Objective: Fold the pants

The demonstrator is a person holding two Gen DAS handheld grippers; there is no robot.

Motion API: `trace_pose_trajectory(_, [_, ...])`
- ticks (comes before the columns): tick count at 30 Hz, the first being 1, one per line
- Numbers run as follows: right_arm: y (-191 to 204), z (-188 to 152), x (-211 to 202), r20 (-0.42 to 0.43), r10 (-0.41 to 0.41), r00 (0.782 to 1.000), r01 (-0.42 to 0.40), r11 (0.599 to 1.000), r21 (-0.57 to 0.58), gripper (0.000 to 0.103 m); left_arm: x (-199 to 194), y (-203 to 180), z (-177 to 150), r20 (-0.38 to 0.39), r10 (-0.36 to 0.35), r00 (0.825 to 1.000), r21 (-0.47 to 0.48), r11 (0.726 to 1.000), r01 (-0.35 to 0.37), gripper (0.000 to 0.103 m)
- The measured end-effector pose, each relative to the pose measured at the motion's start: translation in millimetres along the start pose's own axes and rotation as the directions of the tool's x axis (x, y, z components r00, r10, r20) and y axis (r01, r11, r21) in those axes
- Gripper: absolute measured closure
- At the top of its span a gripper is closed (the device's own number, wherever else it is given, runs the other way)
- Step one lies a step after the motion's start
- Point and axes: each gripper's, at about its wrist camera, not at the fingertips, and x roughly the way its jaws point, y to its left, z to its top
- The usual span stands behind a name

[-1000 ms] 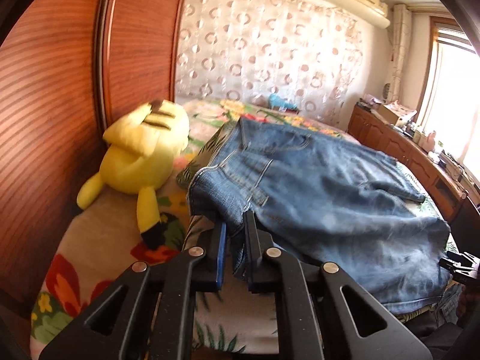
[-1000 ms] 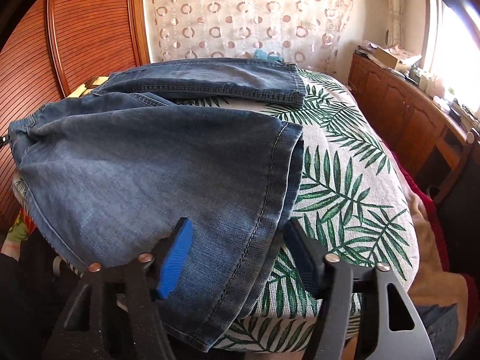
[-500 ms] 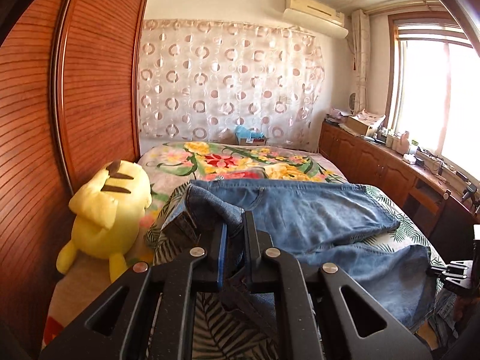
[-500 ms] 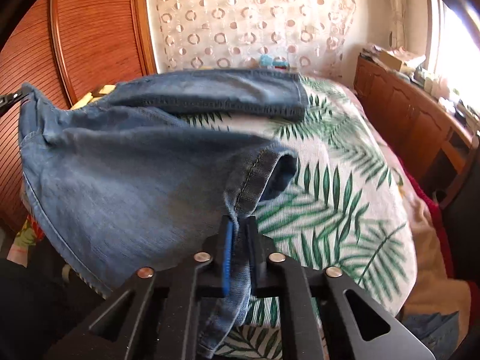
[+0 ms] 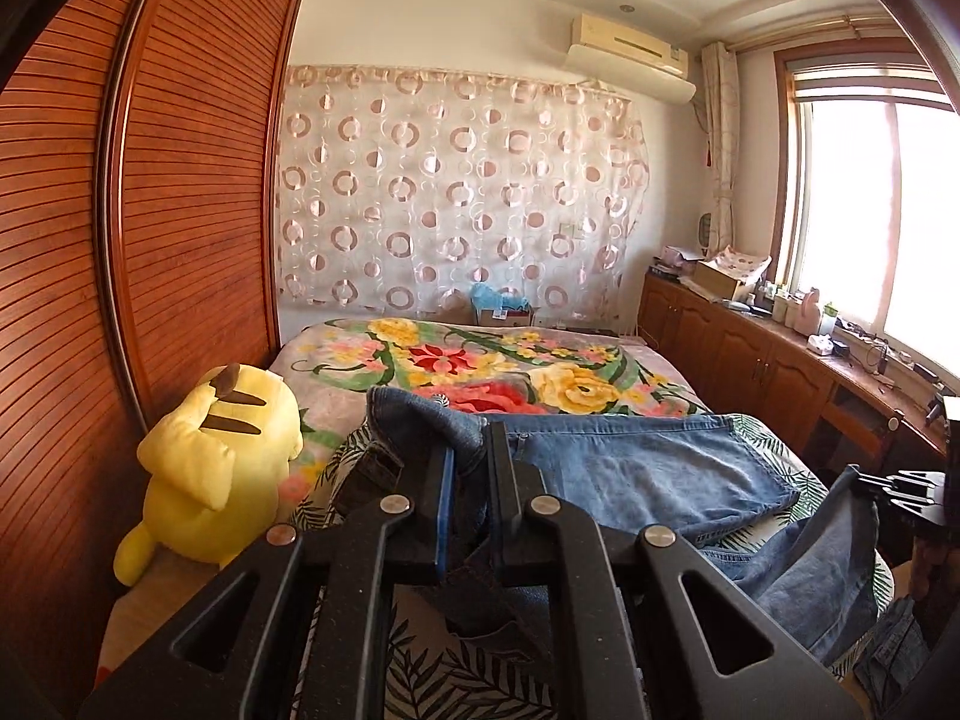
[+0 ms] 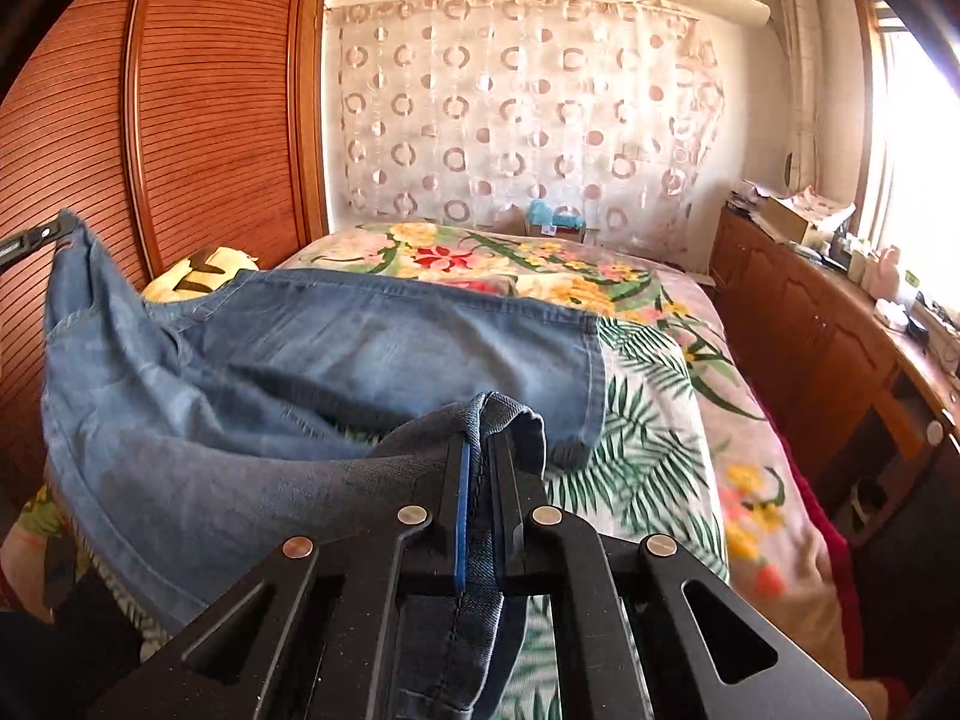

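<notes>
Blue denim pants (image 5: 648,468) lie across the leaf-print cloth on the bed; they also show in the right wrist view (image 6: 336,348). My left gripper (image 5: 469,450) is shut on the waist end and holds it lifted. My right gripper (image 6: 480,444) is shut on the hem of the near leg and holds it raised off the bed. The other leg lies flat on the bed behind. In the left wrist view the right gripper shows at the far right edge (image 5: 900,489); in the right wrist view the left gripper shows at the far left edge (image 6: 30,240).
A yellow plush toy (image 5: 210,462) sits at the bed's left side by the wooden wardrobe (image 5: 150,240). A floral blanket (image 5: 480,366) covers the far bed. A wooden cabinet (image 5: 780,372) with clutter runs along the right under the window.
My right gripper shut on the near leg's hem, then both grippers lifted their ends of the pants up off the bed. The near leg now hangs between them.
</notes>
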Motion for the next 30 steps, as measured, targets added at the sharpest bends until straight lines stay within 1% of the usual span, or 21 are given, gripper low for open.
trace_pose_trajectory(3, [3, 2, 23, -0.022, 0.008, 1.000, -0.009, 1.000, -0.001, 0.098, 4, -3, -1, -0.009, -0.001, 1.000, 0.003, 1.000, 0.001, 0.093])
trace_pose_trajectory(7, [7, -4, 60, -0.105, 0.025, 0.994, -0.026, 1.000, -0.008, 0.098, 9, -10, -6, -0.024, -0.005, 1.000, 0.012, 1.000, 0.006, 0.093])
trace_pose_trajectory(11, [8, -20, 81, -0.177, 0.047, 0.983, -0.046, 0.999, 0.011, 0.098, 14, -14, -11, -0.039, -0.009, 0.999, 0.023, 1.000, 0.010, 0.093])
trace_pose_trajectory(12, [8, -24, 81, -0.184, 0.049, 0.982, -0.047, 0.999, 0.017, 0.094, 14, -14, -11, -0.041, -0.010, 0.999, 0.023, 1.000, 0.011, 0.093])
trace_pose_trajectory(13, [7, -25, 80, -0.189, 0.051, 0.981, -0.048, 0.999, 0.023, 0.083, 15, -15, -12, -0.044, -0.011, 0.999, 0.022, 1.000, 0.012, 0.093])
trace_pose_trajectory(14, [6, -26, 78, -0.192, 0.052, 0.980, -0.047, 0.998, 0.031, 0.076, 15, -16, -13, -0.045, -0.013, 0.999, 0.021, 1.000, 0.014, 0.093])
trace_pose_trajectory(15, [5, -29, 74, -0.191, 0.056, 0.980, -0.049, 0.998, 0.039, 0.066, 15, -16, -13, -0.045, -0.013, 0.999, 0.021, 1.000, 0.014, 0.093])
trace_pose_trajectory(16, [3, -29, 70, -0.186, 0.059, 0.981, -0.051, 0.998, 0.044, 0.061, 15, -16, -13, -0.044, -0.013, 0.999, 0.021, 1.000, 0.014, 0.093])
trace_pose_trajectory(19, [-1, -33, 50, -0.170, 0.048, 0.984, -0.041, 0.998, 0.047, 0.059, 15, -17, -14, -0.045, -0.015, 0.999, 0.020, 1.000, 0.016, 0.093])
trace_pose_trajectory(21, [2, -36, 36, -0.167, 0.056, 0.984, -0.047, 0.997, 0.053, 0.059, 16, -18, -14, -0.047, -0.013, 0.999, 0.024, 1.000, 0.014, 0.093])
trace_pose_trajectory(25, [9, -49, 26, -0.201, 0.075, 0.977, -0.065, 0.996, 0.055, 0.059, 17, -24, -15, -0.049, -0.014, 0.999, 0.025, 1.000, 0.015, 0.093])
trace_pose_trajectory(28, [4, -58, 19, -0.225, 0.114, 0.968, -0.097, 0.992, 0.085, 0.059, 17, -25, -16, -0.049, -0.014, 0.999, 0.024, 1.000, 0.015, 0.093])
trace_pose_trajectory(30, [3, -63, 18, -0.237, 0.121, 0.964, -0.100, 0.990, 0.101, 0.059, 17, -23, -15, -0.049, -0.012, 0.999, 0.028, 1.000, 0.014, 0.093])
